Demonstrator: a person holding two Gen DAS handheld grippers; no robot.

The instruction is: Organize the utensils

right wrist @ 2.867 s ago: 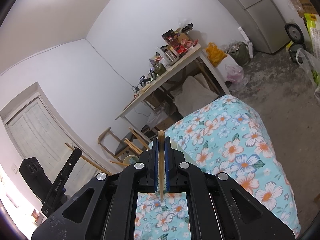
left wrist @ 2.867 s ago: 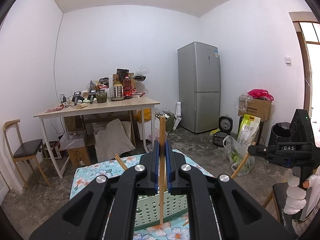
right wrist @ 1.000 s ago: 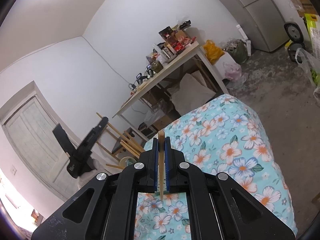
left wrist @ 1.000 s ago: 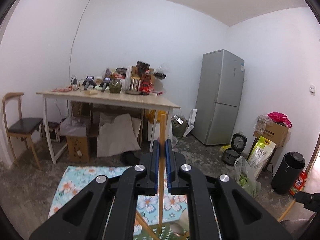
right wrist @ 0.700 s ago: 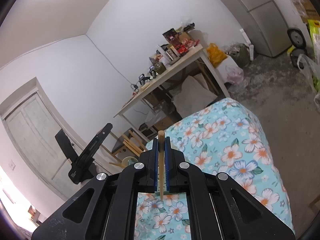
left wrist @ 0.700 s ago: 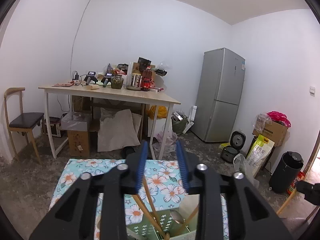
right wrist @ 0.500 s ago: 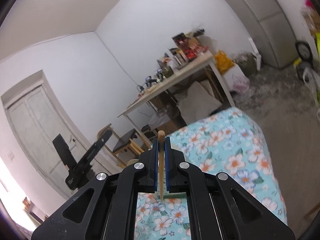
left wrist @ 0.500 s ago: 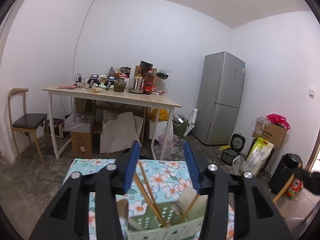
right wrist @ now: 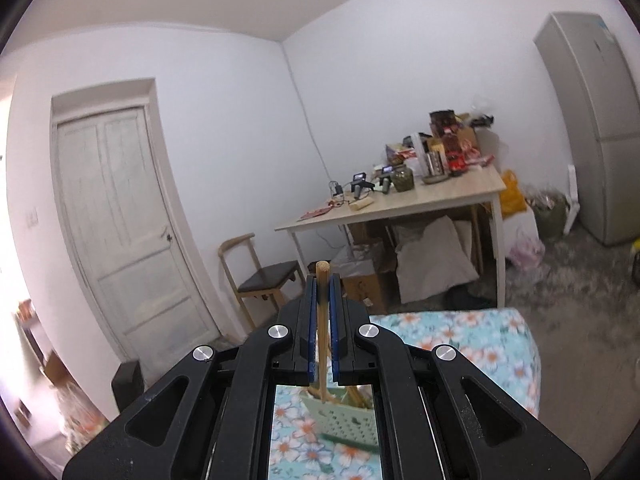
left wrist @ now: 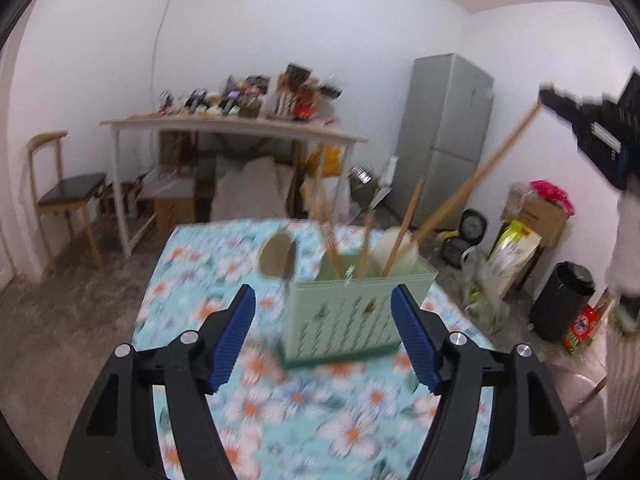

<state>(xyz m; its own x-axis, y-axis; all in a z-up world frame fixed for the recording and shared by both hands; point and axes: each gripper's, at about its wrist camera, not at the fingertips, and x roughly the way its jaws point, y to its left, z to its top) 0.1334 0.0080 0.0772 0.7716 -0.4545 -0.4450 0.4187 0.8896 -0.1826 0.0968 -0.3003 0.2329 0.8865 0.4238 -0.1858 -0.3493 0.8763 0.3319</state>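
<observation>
A pale green perforated basket [left wrist: 352, 316] stands on the floral tablecloth [left wrist: 280, 408], with several wooden chopsticks [left wrist: 402, 224] and spoons [left wrist: 276, 256] upright in it. My left gripper [left wrist: 325, 336] is just in front of the basket, its jaws opening, and nothing touches the blue pads [left wrist: 236, 336]. At the upper right, my right gripper [left wrist: 560, 106] is shut on a long chopstick [left wrist: 480, 176] that slants down toward the basket. In the right wrist view the right gripper [right wrist: 322, 292] clamps that chopstick [right wrist: 321, 320] above the basket [right wrist: 340, 416].
A cluttered wooden table [left wrist: 240, 128] and a chair [left wrist: 68, 192] stand at the back, with a grey fridge [left wrist: 444, 140] on the right. Bags, a box and a black bin [left wrist: 564, 300] line the right wall. A white door [right wrist: 120, 220] is on the left.
My left gripper let go of its chopstick into the basket, opened wide and drew back from it. My right gripper rose and rolled, still holding its chopstick, and now hangs over the basket.
</observation>
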